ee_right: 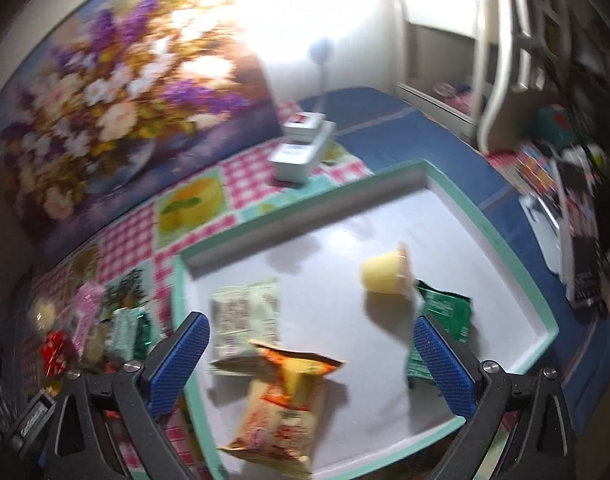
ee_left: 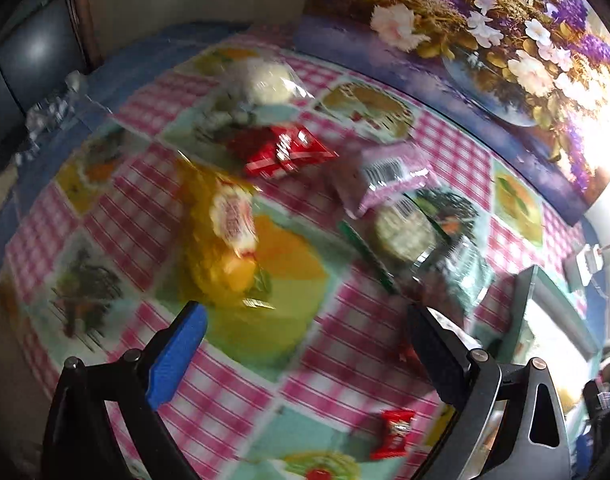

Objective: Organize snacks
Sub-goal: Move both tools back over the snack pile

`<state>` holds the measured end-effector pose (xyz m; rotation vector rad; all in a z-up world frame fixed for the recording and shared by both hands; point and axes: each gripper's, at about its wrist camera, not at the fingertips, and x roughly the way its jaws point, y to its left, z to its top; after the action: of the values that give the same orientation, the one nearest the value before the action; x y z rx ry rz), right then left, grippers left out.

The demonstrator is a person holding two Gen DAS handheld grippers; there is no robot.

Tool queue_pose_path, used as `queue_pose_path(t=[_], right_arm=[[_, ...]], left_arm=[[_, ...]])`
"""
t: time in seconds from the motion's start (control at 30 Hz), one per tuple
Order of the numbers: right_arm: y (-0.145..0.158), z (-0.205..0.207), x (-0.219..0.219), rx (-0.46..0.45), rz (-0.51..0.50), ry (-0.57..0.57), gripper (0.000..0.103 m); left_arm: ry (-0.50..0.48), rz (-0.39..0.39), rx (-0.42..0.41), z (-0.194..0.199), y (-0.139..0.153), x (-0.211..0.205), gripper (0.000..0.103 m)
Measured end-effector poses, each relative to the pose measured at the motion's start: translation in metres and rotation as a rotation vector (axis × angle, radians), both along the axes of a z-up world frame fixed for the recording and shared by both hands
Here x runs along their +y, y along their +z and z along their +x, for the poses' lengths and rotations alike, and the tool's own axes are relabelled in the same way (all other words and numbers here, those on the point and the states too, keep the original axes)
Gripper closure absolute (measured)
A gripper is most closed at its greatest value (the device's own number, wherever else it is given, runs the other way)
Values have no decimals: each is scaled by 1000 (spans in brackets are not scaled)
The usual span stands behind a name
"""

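The left claw [ee_left: 305, 328] is hanging spread wide over the bench [ee_left: 345, 364], pinching nothing, its blue-padded finger on the left and its dark finger on the right. Just beneath it, near the right finger, a small red candy wrapper [ee_left: 395, 432] is lying on the checked tablecloth. Farther out, a yellow snack bag [ee_left: 225, 236] is sitting left of centre, with a clear pack holding a round pale cake [ee_left: 405, 232] to its right. Beyond them a red packet [ee_left: 283, 152] and a pink packet [ee_left: 389, 176] are lying side by side, and a clear bag of white food [ee_left: 269, 80] is resting farthest away, near a floral picture [ee_left: 485, 32].

The right claw [ee_right: 311, 344] is likewise hanging spread and empty over a white tray with a mint rim [ee_right: 545, 316]. Inside the tray, an orange snack bag [ee_right: 281, 404] is lying nearest, a pale green packet [ee_right: 245, 316] just beyond it on the left, a dark green packet [ee_right: 445, 312] on the right, and a yellow jelly cup [ee_right: 387, 274] tipped on its side farther in. Two stacked tins [ee_right: 301, 148] are standing beyond the tray.
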<state>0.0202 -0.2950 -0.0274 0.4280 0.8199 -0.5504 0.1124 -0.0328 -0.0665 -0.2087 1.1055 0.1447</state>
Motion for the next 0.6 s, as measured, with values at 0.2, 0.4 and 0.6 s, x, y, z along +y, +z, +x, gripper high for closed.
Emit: queue_pose_path(t=[0.2,0.4,0.6], right_arm=[[2,17,50,-53,-17,226,0],[-2,27,86,-67,40,375,0],[-10,36,105,-47,115,458,0]], left_arm=[[16,3,-13,1,2,11,4],[58,1,-77,-3,17,40,4],[108,-2,-106,0,23,87,4]])
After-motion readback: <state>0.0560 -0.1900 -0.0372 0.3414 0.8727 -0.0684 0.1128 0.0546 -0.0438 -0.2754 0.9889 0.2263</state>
